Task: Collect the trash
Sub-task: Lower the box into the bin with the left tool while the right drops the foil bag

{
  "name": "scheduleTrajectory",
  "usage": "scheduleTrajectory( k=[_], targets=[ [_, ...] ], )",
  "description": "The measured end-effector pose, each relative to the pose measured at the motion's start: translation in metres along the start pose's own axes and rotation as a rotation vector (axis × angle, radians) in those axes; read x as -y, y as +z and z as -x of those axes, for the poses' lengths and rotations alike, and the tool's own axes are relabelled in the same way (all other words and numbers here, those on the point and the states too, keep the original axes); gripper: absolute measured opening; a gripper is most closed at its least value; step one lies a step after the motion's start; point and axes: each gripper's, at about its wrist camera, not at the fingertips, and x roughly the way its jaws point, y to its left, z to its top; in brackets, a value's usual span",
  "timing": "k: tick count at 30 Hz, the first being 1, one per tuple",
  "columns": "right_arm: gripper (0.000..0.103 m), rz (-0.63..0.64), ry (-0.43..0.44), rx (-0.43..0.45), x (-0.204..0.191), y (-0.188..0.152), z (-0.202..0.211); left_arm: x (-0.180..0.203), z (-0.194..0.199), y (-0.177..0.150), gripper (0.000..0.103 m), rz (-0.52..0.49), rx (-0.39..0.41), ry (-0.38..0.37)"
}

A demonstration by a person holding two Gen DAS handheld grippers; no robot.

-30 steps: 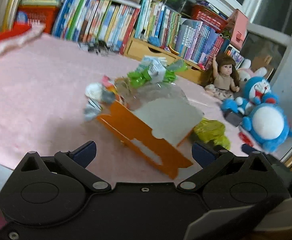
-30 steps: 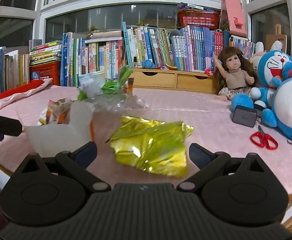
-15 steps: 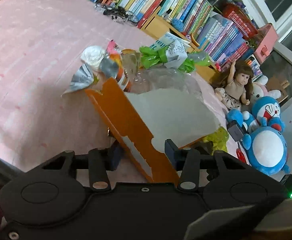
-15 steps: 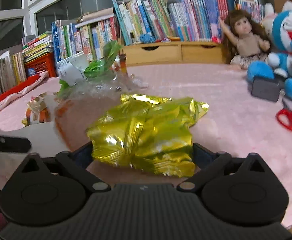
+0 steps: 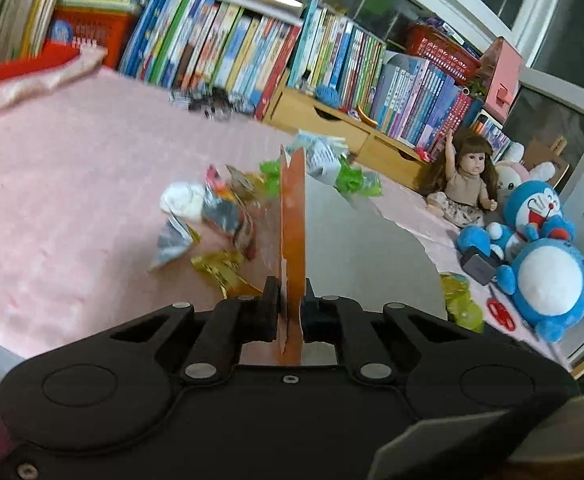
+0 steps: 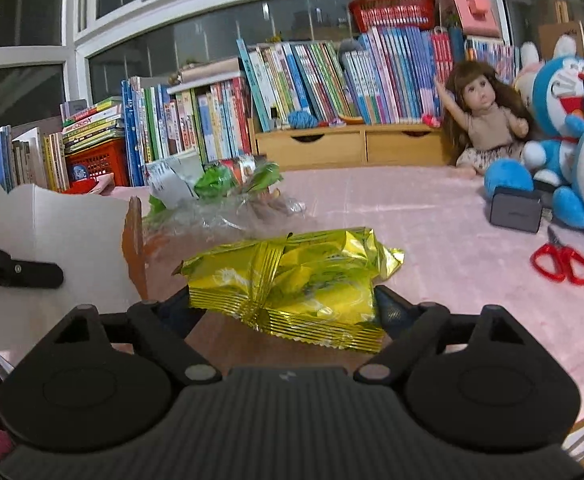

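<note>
My left gripper (image 5: 290, 308) is shut on the lower edge of an orange cardboard piece (image 5: 292, 216) with a white back, held upright and edge-on. In the right wrist view that cardboard (image 6: 60, 232) stands at the left, my left gripper's finger across it. A yellow foil packet (image 6: 292, 280) sits between the fingers of my right gripper (image 6: 282, 308), which press on its two sides above the pink table. Loose trash lies beyond: a white tissue (image 5: 182, 200), a silver wrapper (image 5: 172, 240), a gold wrapper (image 5: 224, 268), green wrappers (image 5: 352, 178) and clear plastic (image 6: 228, 212).
Books (image 6: 300, 80) and wooden drawers (image 6: 356, 144) line the back of the pink table (image 5: 72, 184). A doll (image 6: 488, 120), blue plush toys (image 6: 572, 120), a grey box (image 6: 516, 208) and red scissors (image 6: 564, 264) are on the right.
My left gripper has shut on the orange cardboard and turned it from tilted to upright. My right gripper moved in around the yellow packet and its fingers narrowed onto it.
</note>
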Motion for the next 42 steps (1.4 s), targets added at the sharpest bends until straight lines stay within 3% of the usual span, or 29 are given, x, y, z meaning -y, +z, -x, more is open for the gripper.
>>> scheduleTrajectory(
  k=[8, 17, 21, 26, 30, 35, 38, 42],
  targets=[
    [0.088, 0.045, -0.014, 0.08, -0.008, 0.009, 0.023, -0.003, 0.021, -0.002, 0.008, -0.024, 0.05, 0.036],
    [0.088, 0.169, -0.179, 0.155, -0.022, 0.014, 0.029, -0.01, 0.028, 0.004, 0.008, -0.02, 0.077, 0.075],
    [0.088, 0.153, -0.204, 0.164, -0.021, 0.013, 0.033, -0.013, 0.03, 0.003, 0.008, -0.015, 0.075, 0.076],
    [0.088, 0.056, -0.052, 0.179, -0.011, 0.01, 0.052, -0.011, 0.036, 0.0, 0.009, -0.054, 0.073, 0.07],
    [0.088, 0.047, 0.053, 0.186, -0.015, 0.001, 0.069, -0.005, 0.05, -0.013, 0.009, -0.112, 0.081, 0.058],
    [0.088, 0.044, 0.177, 0.16, -0.024, -0.015, 0.09, -0.007, 0.073, -0.029, 0.009, -0.131, 0.033, 0.009],
    [0.088, 0.031, 0.232, 0.121, -0.028, -0.029, 0.103, -0.009, 0.092, -0.05, 0.009, -0.151, -0.007, -0.013],
    [0.088, 0.04, 0.239, 0.059, -0.033, -0.051, 0.12, -0.015, 0.109, -0.078, 0.009, -0.186, -0.07, 0.012]
  ],
)
